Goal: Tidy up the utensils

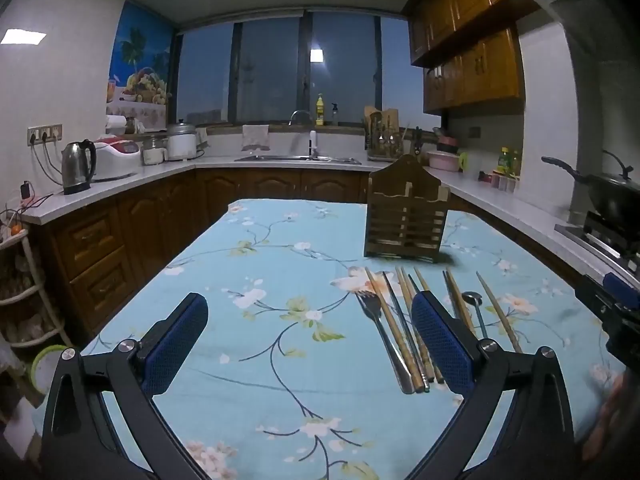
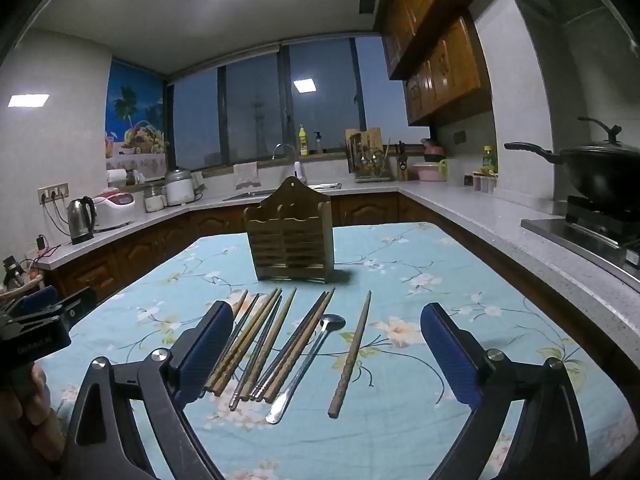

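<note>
A wooden slatted utensil holder [image 1: 406, 216] [image 2: 291, 236] stands upright on the table, empty as far as I can see. In front of it lie several wooden chopsticks [image 2: 280, 344] [image 1: 404, 320], a metal fork [image 1: 380, 328], a metal spoon [image 2: 316, 356] [image 1: 476, 308] and one chopstick apart to the right [image 2: 354, 354]. My left gripper [image 1: 310, 340] is open and empty, above the cloth left of the utensils. My right gripper [image 2: 326, 352] is open and empty, its fingers straddling most of the utensils from above.
The table has a light blue floral cloth [image 1: 260, 264] [image 2: 440, 264]. Kitchen counters run around it, with a kettle [image 1: 78, 166] at left, a sink [image 1: 296, 157] at the back and a black wok on the stove [image 2: 600, 172] at right.
</note>
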`<state>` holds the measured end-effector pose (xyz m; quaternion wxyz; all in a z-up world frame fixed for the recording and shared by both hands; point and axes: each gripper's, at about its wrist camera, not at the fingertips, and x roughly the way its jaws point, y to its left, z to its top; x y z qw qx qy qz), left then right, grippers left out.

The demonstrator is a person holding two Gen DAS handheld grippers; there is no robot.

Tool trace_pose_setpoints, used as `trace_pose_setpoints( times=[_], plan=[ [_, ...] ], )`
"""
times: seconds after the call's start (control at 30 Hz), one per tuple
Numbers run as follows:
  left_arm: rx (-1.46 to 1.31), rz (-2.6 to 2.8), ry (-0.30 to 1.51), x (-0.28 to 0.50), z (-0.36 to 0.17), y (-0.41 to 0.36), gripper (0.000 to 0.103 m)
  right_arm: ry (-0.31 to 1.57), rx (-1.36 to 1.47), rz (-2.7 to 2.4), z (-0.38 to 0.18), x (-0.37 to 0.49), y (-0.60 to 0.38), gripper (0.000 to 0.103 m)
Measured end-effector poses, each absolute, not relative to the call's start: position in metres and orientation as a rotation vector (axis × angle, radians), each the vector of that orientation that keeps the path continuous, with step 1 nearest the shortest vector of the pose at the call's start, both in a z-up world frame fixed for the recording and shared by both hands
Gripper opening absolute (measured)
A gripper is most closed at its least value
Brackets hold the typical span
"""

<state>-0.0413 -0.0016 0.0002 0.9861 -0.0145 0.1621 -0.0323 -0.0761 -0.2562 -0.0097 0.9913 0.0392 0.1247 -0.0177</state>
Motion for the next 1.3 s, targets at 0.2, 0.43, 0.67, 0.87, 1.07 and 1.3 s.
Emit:
trace_pose_setpoints(
  times=[0.2, 0.43, 0.67, 0.87, 1.07, 1.3],
  plan=[
    [-0.023, -0.070, 0.324, -0.042, 0.001, -0.002, 0.103, 0.251, 0.082, -0.035, -0.011, -0.075, -0.258, 0.096],
    [-0.022, -0.070, 0.325, -0.042, 0.000, -0.002, 0.103, 0.255, 0.080, -0.036, -0.006, -0.081, -0.252, 0.096],
    [-0.022, -0.073, 0.324, -0.042, 0.000, -0.003, 0.103, 0.255, 0.083, -0.034, -0.008, -0.076, -0.254, 0.096],
    [-0.023, -0.074, 0.327, -0.042, 0.000, -0.004, 0.103, 0.251, 0.079, -0.033, -0.009, -0.077, -0.254, 0.096],
    [-0.027, -0.079, 0.340, -0.039, -0.002, -0.005, 0.103, 0.254, 0.085, -0.030, -0.006, -0.077, -0.251, 0.096],
    [-0.054, -0.127, 0.403, -0.021, -0.002, -0.003, 0.103, 0.329, 0.094, 0.016, -0.010, -0.060, -0.253, 0.097]
  ],
)
